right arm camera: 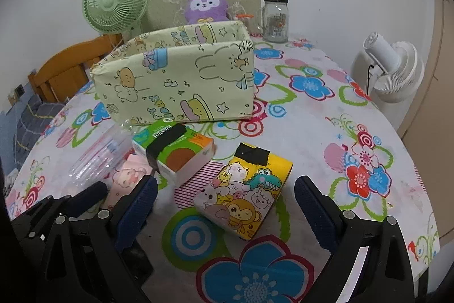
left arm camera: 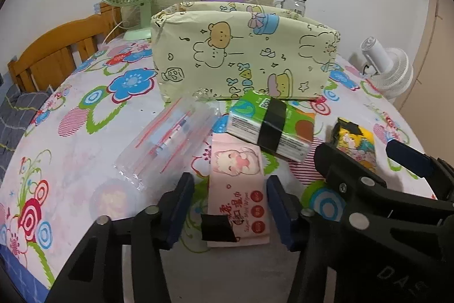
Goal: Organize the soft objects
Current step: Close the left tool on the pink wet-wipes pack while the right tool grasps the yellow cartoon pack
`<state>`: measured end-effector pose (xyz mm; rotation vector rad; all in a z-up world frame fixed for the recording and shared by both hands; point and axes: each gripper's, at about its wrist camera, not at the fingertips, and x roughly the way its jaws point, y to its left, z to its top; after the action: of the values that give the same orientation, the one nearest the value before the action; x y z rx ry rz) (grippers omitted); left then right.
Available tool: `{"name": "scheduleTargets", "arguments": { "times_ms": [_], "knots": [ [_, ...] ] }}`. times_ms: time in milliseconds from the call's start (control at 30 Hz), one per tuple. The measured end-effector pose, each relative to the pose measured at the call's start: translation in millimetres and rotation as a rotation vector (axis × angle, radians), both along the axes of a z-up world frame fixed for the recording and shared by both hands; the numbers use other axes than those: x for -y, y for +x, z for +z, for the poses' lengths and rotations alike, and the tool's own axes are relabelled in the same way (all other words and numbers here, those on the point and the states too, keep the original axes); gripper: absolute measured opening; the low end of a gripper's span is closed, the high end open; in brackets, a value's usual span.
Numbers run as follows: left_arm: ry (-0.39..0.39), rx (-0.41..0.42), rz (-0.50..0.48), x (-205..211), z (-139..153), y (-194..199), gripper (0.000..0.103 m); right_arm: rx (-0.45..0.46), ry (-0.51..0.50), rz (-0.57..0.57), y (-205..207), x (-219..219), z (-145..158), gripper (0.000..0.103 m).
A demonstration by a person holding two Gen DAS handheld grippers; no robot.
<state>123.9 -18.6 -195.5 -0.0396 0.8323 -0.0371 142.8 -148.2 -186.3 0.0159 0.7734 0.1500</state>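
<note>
While my left gripper (left arm camera: 229, 208) points down at the flowered tablecloth (left arm camera: 85, 149), its blue pads stand on either side of the pink wipes pack (left arm camera: 237, 189), close beside its edges, though I cannot tell whether they press on it yet; I read those jaws as open around the pack. My right gripper (right arm camera: 225, 210) has its jaws spread wide, with the yellow cartoon tissue pack (right arm camera: 244, 189) lying between the fingers and apart from both. Between the two packs, the green tissue pack (left arm camera: 269, 127), banded with black tape, rests tilted, its near corner over the pink one. A clear plastic sleeve (left arm camera: 167, 144) lies just left of the pink pack. Behind them all stands the pale yellow fabric bin (right arm camera: 181, 81), upright and open-topped, with a purple plush (right arm camera: 205, 4) behind it.
</note>
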Motion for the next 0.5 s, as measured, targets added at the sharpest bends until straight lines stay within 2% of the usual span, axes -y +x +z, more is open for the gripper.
{"name": "scheduleTargets", "arguments": {
  "times_ms": [133,433,500],
  "knots": [
    [0.012,0.004,0.008,-1,0,2,0.04,-0.02,-0.003,-0.003,5,0,-6,0.099],
    [0.039,0.008,0.001,4,-1,4,0.04,-0.058,0.004,-0.018,17,2,-17,0.098],
    [0.04,0.009,-0.003,5,-1,4,0.04,-0.067,0.009,-0.023,18,2,-19,0.093]
  ]
}}
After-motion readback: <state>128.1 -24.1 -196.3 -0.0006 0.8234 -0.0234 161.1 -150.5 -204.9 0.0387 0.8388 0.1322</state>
